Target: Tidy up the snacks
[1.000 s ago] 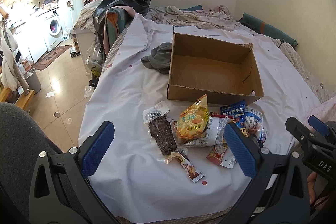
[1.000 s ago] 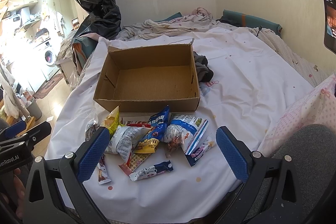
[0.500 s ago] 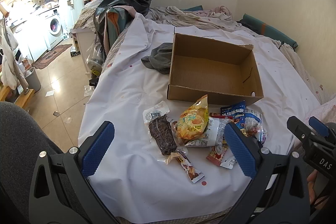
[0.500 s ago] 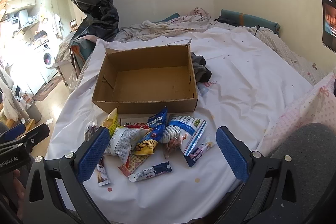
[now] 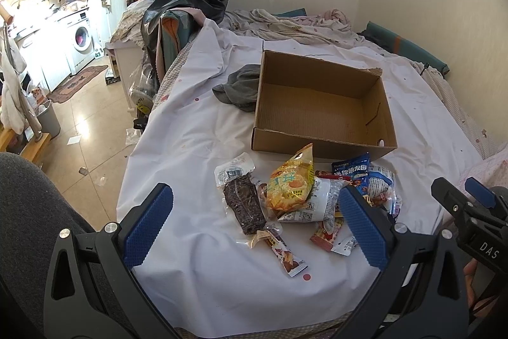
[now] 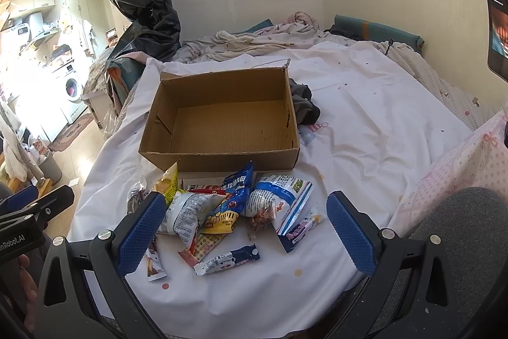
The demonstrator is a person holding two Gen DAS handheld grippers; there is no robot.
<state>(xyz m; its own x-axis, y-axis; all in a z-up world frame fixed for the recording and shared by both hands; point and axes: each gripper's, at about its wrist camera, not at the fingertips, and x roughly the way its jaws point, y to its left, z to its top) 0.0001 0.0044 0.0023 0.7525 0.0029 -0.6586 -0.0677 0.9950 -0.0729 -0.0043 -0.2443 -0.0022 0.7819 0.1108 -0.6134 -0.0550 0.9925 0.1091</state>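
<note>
White bedsheet [image 5: 197, 129], one empty cardboard box [image 5: 320, 107], little changed from a second ago.
Snack packets [image 6: 222, 212] near front edge, perhaps ten; left gripper [image 5: 254, 227] and right gripper [image 6: 244, 231] both spread wide, empty.

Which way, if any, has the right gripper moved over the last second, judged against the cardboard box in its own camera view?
Yes, slightly. In the right wrist view the cardboard box sits a little lower and left than before, so the right gripper has tilted slightly up and right; it remains open above the snack pile.

Bright daylight from upper left, blown out there. Sharp at centre; heavy fisheye bending and dark vignette at corners
</note>
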